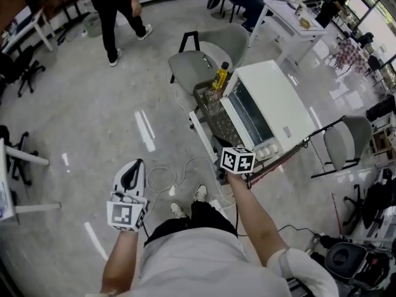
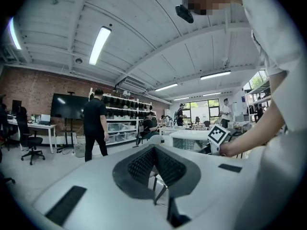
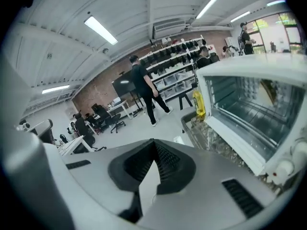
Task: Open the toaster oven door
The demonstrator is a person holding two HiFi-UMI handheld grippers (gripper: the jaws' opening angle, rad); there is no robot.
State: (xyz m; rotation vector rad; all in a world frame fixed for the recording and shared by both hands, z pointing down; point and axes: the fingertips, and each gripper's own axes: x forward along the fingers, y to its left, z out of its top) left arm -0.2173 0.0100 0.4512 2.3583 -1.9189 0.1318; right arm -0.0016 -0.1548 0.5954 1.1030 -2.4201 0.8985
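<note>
Facing the toaster oven (image 1: 272, 98) on the desk (image 1: 213, 121), whose glass door (image 1: 249, 115) seems not yet opened, the person holds the left claw (image 2: 154, 150) and right claw (image 3: 153, 145) closed on nothing, so the reaching step is in hand, and the right one probably must open and take the door's top edge.

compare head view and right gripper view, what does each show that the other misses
Only the head view: the left tool, the wearer's shoes, a white cable on the floor. Only the right gripper view: ceiling lights, wall shelves, the right tool with jaws together. Both: the toaster oven, the yellow bottle, a person in black.
</note>
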